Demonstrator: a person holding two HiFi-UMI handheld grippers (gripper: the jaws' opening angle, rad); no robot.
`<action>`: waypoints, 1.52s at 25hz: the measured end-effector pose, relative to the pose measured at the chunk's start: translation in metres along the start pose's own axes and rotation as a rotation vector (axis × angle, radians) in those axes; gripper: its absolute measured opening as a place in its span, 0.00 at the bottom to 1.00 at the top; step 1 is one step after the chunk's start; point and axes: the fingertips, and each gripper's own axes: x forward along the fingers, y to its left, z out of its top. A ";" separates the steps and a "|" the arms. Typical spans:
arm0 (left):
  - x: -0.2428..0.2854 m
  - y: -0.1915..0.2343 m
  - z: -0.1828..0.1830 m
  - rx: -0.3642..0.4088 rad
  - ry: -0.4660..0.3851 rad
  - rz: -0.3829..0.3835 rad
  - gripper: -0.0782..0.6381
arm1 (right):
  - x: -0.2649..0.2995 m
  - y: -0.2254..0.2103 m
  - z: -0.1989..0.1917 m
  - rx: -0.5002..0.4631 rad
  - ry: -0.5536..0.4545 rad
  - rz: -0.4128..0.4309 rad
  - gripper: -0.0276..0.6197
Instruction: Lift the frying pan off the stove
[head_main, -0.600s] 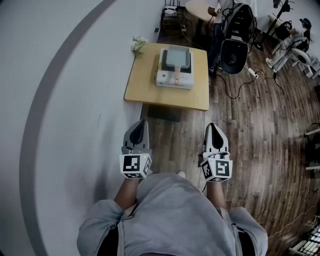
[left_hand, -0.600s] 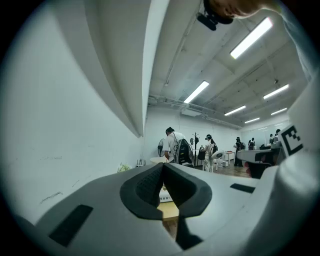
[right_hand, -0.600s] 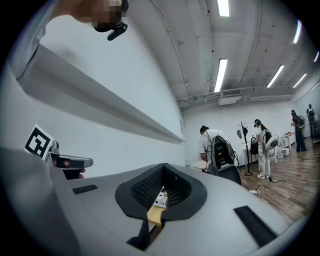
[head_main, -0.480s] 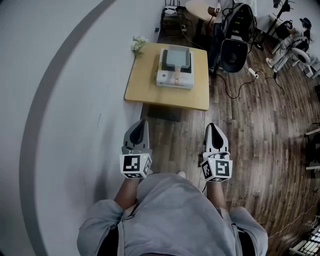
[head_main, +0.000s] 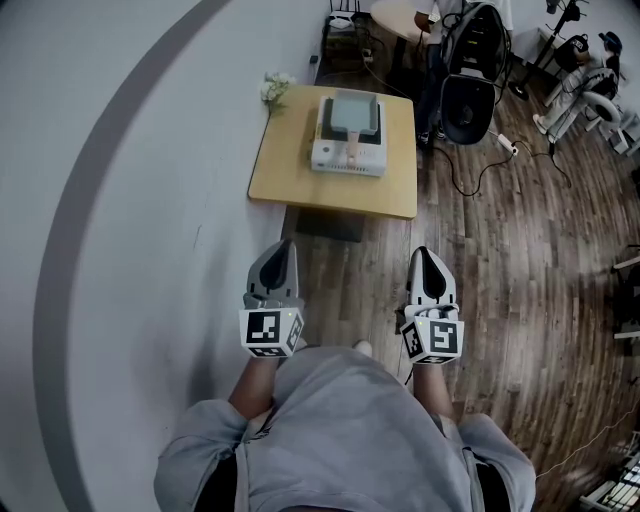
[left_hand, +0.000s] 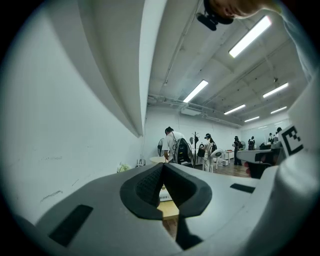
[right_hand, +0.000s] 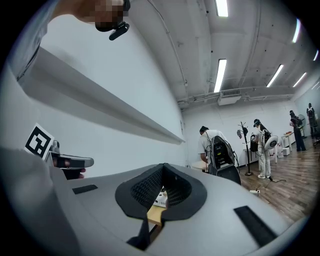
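Observation:
A square grey frying pan with a pale wooden handle sits on a white portable stove, on a low wooden table ahead of me in the head view. Both grippers hover close to my body over the floor, well short of the table. My left gripper is shut with nothing between its jaws. Beside it, my right gripper is also shut and empty. In each gripper view the black pads meet, and a sliver of the stove and table shows past them.
A white wall with a grey band runs along the left. A small bunch of flowers stands at the table's far left corner. A person with a backpack stands behind the table beside a black chair; cables lie on the wooden floor.

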 end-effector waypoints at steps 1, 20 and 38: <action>-0.001 -0.002 0.000 0.001 0.000 0.001 0.11 | -0.002 -0.001 0.000 0.002 -0.003 0.003 0.04; -0.008 -0.063 -0.015 -0.002 0.039 0.062 0.11 | -0.029 -0.051 -0.014 0.024 0.036 0.066 0.04; 0.084 -0.008 -0.025 -0.030 0.055 0.022 0.11 | 0.071 -0.052 -0.027 0.001 0.059 0.032 0.04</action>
